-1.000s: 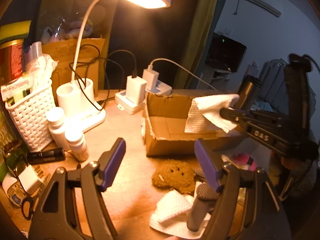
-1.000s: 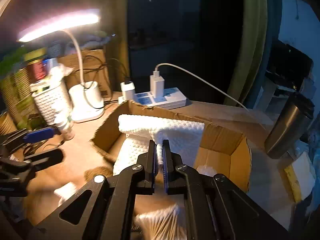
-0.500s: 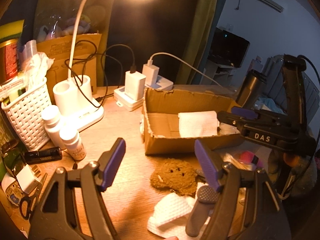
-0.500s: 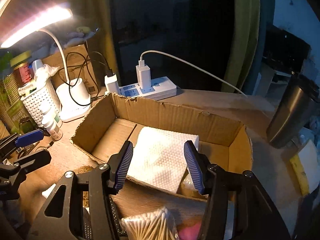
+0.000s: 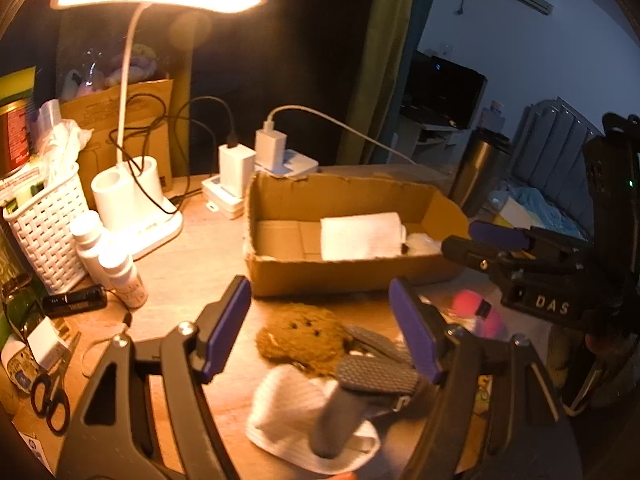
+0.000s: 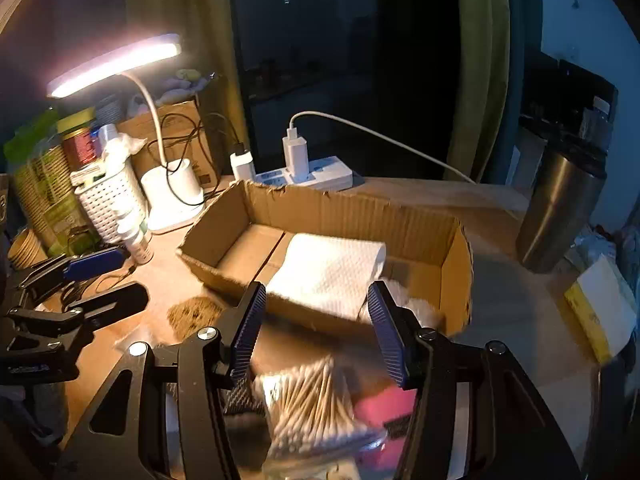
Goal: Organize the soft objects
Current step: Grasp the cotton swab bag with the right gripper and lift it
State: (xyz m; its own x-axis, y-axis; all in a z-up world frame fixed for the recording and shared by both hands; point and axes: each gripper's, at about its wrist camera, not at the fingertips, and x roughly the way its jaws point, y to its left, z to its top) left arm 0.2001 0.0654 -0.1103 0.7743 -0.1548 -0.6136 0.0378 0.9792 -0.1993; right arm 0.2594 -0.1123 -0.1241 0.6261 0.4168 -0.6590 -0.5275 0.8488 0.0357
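Observation:
A folded white cloth [image 6: 328,272] lies flat inside the cardboard box [image 6: 352,208]. My right gripper [image 6: 318,320] hangs open just in front of the box's near wall, and nothing sits between its fingers. In the left wrist view the same white cloth [image 5: 360,236] rests in the box [image 5: 340,276], with my right gripper [image 5: 476,240] at its right end. My left gripper [image 5: 320,328] is open above a brown plush [image 5: 304,340], grey soft pieces [image 5: 376,372] and another white cloth [image 5: 288,404] on the table.
A bag of cotton swabs [image 6: 308,400] and a pink item [image 6: 384,404] lie under my right gripper. A lit desk lamp [image 5: 132,200], white basket [image 5: 44,224], small bottles [image 5: 120,276] and a power strip [image 5: 280,160] stand at the left and back. A steel tumbler [image 6: 560,216] stands right.
My right gripper opened and let go of the white cloth, which now lies in the box. It then drew back to the box's near side. My left gripper shifted slightly, still open.

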